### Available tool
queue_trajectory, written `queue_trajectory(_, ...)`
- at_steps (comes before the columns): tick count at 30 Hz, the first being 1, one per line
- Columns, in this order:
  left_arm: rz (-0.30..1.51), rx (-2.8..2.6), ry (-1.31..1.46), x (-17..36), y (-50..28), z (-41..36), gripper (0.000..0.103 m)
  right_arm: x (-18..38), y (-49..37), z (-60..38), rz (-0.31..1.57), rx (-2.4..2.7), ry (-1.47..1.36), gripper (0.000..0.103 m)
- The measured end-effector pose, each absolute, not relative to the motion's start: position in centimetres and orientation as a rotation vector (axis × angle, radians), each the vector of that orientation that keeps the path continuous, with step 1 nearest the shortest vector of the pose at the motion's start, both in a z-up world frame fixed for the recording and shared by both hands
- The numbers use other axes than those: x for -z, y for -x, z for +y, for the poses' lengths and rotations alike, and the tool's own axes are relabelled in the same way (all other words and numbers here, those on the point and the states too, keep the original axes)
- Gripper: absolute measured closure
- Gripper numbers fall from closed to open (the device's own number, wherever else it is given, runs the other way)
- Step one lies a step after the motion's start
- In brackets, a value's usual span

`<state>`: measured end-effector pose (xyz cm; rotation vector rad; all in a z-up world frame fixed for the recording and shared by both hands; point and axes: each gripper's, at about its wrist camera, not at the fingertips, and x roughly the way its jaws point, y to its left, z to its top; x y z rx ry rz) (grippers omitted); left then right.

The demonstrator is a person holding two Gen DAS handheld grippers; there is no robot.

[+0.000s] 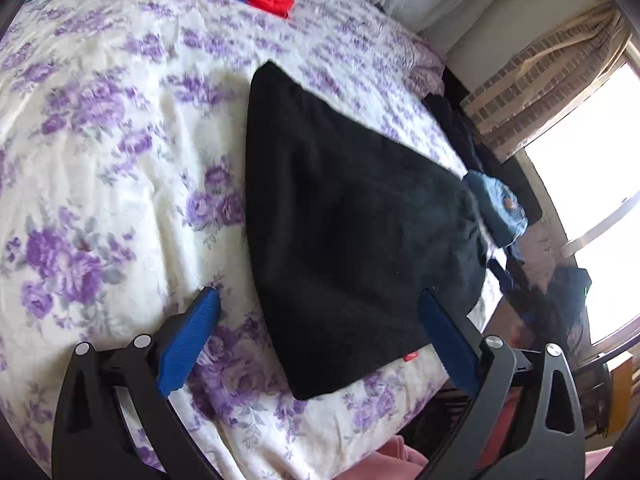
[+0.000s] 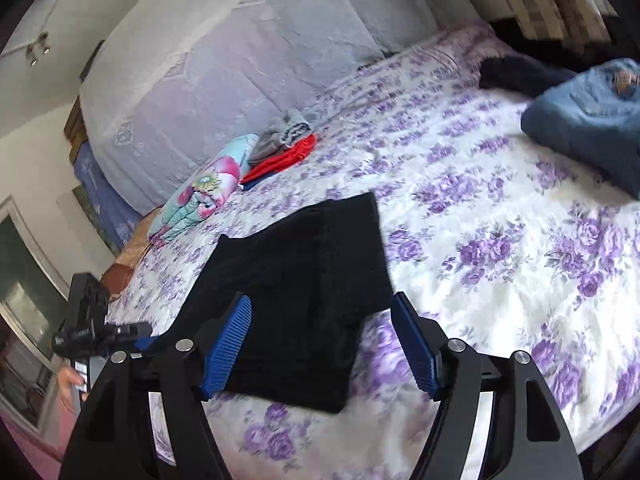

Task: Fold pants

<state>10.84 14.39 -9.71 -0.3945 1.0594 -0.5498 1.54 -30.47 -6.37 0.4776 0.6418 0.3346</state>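
One pair of black pants (image 1: 344, 216) is lying on the bed (image 1: 100, 152), one folded blue jeans (image 2: 588, 120), one clothes stack (image 2: 284, 148), one rolled floral blanket (image 2: 208, 188).

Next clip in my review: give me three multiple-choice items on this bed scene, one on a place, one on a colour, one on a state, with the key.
1. Where do the black pants lie?
A. on the floral bedspread
B. on the floor
C. on a chair

2. What colour is the garment atop the folded pile near the headboard?
A. yellow
B. grey
C. white

3. How do the jaws of the right gripper stand?
A. shut on the pants
B. open, holding nothing
C. shut on a sock

Key: A, the pants lie flat on the spread; B, grey cloth tops the red layer; B, the blue pads are wide apart.
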Motion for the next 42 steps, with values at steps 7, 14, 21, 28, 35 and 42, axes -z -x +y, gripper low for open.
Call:
queue_trajectory(7, 1.083, 0.648, 0.399, 10.3, -12.7, 12.2, 0.006, 9.8, -9.8, -31.0, 0.82, -0.566, -0.676, 0.033)
queue_trajectory(14, 1.08, 0.749, 0.611, 11.4, -16.7, 12.5, 0.01, 10.5, -13.6, -28.6, 0.901, -0.661, -0.714, 0.071)
queue_trajectory(21, 1.014, 0.785, 0.598, 9.6, -17.5, 12.5, 0.087, 5.9, -13.7, -27.9, 0.787, -0.727, -0.677, 0.077)
queue_trajectory(28, 0.773, 0.724, 0.384, 0.4, -22.0, 14.0, 0.087, -3.3, -21.6, -24.5, 0.621, -0.816, -0.56, 0.078)
queue_trajectory(35, 0.777, 0.503, 0.324, 3.0, -33.0, 18.5, 0.057, -1.0, -36.4, -20.4, 0.686, -0.725, -0.517, 0.044)
queue_trajectory(42, 0.853, 0.204, 0.402, 6.0, -33.0, 22.8, 0.01, 5.1, -35.0, -21.6, 0.819, -0.337, -0.523, 0.023)
